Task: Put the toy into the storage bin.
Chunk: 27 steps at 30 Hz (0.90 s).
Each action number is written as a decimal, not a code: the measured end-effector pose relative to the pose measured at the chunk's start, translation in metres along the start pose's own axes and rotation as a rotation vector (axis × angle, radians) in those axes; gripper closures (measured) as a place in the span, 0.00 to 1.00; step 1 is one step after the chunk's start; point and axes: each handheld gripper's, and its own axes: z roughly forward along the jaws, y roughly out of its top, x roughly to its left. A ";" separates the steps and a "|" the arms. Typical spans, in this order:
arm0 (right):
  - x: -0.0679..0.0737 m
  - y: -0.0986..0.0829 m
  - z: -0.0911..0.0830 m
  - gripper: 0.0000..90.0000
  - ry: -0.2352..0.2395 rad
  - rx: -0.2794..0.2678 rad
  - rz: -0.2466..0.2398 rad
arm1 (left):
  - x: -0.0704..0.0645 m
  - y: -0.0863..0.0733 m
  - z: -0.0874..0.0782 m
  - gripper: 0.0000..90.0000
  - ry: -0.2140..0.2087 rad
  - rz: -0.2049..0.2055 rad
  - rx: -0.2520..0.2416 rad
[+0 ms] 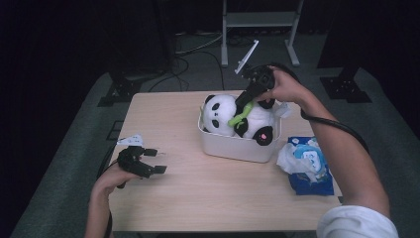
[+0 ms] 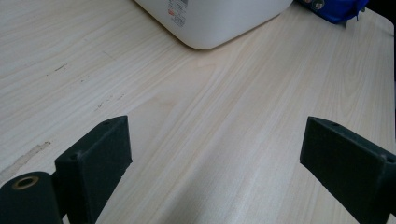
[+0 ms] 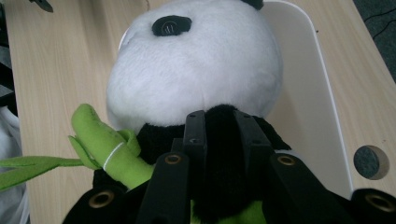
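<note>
A black-and-white plush panda (image 1: 225, 115) with a green bamboo sprig (image 1: 239, 117) lies in a white plastic bin (image 1: 236, 147) at the table's middle right. My right gripper (image 1: 246, 100) reaches down from the far side and is shut on the panda's black arm (image 3: 223, 135), just below the white head (image 3: 196, 70). The bamboo sprig (image 3: 105, 147) sticks out to the left of the jaws. My left gripper (image 1: 157, 161) rests low over the bare table near the left edge, open, with nothing between its fingers (image 2: 100, 158). The bin's rounded corner (image 2: 210, 23) lies ahead of it.
A blue pack of wipes (image 1: 310, 166) with a white tissue pulled out lies right of the bin. The table (image 1: 198, 193) has bare wood at the front and left. A round cable hole (image 3: 371, 162) sits in the tabletop by the bin. A metal stand (image 1: 260, 20) is on the floor behind.
</note>
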 end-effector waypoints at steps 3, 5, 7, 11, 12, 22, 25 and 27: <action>0.003 0.000 0.005 0.84 0.010 0.002 -0.005 | -0.001 0.001 0.000 0.09 -0.001 0.004 -0.003; 0.005 0.000 0.007 0.84 0.018 0.005 -0.017 | -0.001 0.001 0.000 0.09 -0.001 0.005 -0.005; 0.010 0.000 0.009 0.84 0.023 0.011 -0.018 | -0.002 0.001 -0.001 0.09 0.000 0.009 -0.005; 0.018 0.001 0.012 0.84 0.035 0.009 -0.034 | -0.002 0.002 -0.001 0.09 0.002 0.010 -0.005; 0.020 0.001 0.012 0.84 0.041 0.005 -0.035 | -0.002 0.002 -0.001 0.09 0.002 0.009 -0.006; 0.042 -0.001 0.018 0.84 0.075 0.007 -0.067 | -0.002 0.002 -0.001 0.09 0.002 0.013 -0.005; 0.048 -0.003 0.021 0.84 0.082 0.007 -0.080 | -0.003 0.002 -0.002 0.09 0.003 0.013 -0.005; 0.052 -0.004 0.023 0.84 0.082 0.009 -0.084 | -0.003 0.002 -0.002 0.09 0.002 0.013 -0.004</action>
